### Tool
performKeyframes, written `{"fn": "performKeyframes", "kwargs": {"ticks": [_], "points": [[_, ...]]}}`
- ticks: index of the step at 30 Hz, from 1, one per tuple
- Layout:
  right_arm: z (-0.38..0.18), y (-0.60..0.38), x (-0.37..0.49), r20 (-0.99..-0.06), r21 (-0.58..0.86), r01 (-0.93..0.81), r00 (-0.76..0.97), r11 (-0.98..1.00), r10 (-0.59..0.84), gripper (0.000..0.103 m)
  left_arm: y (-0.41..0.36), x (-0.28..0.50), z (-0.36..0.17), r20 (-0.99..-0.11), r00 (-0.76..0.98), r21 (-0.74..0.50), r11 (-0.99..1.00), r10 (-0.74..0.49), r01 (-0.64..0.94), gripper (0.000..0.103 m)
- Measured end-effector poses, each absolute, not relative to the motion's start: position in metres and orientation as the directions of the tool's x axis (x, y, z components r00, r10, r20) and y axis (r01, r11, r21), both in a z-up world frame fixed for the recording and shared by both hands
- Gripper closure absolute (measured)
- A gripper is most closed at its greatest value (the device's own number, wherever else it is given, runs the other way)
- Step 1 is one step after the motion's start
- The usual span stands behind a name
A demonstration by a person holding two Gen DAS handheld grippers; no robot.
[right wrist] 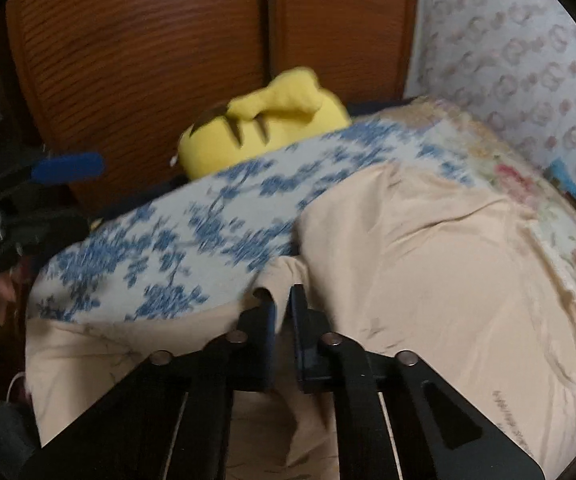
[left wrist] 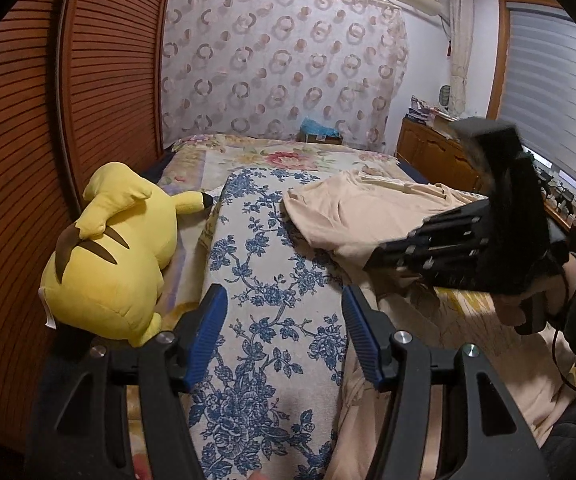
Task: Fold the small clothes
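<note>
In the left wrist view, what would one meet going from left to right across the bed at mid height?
Wooden louvred door → yellow plush toy → blue floral cloth → beige garment → right gripper.

Your left tongs (left wrist: 284, 340) stand open, angled down over the bed's near edge, with nothing between the blue pads (left wrist: 362, 330). Your right tongs (right wrist: 283, 300) tilt steeply down with their jaws brought together, pinching a fold of beige cloth (right wrist: 428, 264). A dark-sleeved hand (left wrist: 528, 304) grips their handle.
</note>
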State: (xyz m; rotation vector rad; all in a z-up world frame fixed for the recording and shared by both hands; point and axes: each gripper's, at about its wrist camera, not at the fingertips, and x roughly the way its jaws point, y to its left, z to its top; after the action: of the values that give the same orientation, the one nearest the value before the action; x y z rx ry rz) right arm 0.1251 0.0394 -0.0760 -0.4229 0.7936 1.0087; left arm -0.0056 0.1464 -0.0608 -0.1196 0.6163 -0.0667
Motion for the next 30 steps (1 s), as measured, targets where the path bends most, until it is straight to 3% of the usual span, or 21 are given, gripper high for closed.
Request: {"fn": "performKeyframes", "kwargs": {"ticks": [13,19,22,24,30], "points": [[-0.031,-0.034,0.152,-0.626,0.063,-0.722,0.509,0.689,0.591,0.101,0.132,-0.003,-0.06,-0.577,0.808,-0.127,0.99,-0.122,0.059,0.044],[-0.04,-0.066,0.168,-0.651,0.078,-0.627,0.557,0.775,0.516,0.101,0.127,0.0,-0.061,-0.581,0.803,-0.134,0.989,-0.132,0.066,0.044],[-0.045,-0.077,0.172,-0.659,0.085,-0.613,0.557,0.786,0.505,0.091,0.121,0.007,-0.062,-0.591,0.796,-0.114,0.99,-0.131,0.079,0.044],[-0.046,-0.085,0.173,-0.663,0.058,-0.599,0.575,0.799,0.48,0.066,0.118,0.016,-0.062,-0.599,0.791,-0.096,0.991,-0.129,0.089,0.044],[-0.051,-0.113,0.177,-0.689,0.012,-0.568,0.592,0.823,0.418,0.061,0.11,0.048,-0.062,-0.63,0.765,-0.08,0.991,-0.132,0.106,0.044]]}}
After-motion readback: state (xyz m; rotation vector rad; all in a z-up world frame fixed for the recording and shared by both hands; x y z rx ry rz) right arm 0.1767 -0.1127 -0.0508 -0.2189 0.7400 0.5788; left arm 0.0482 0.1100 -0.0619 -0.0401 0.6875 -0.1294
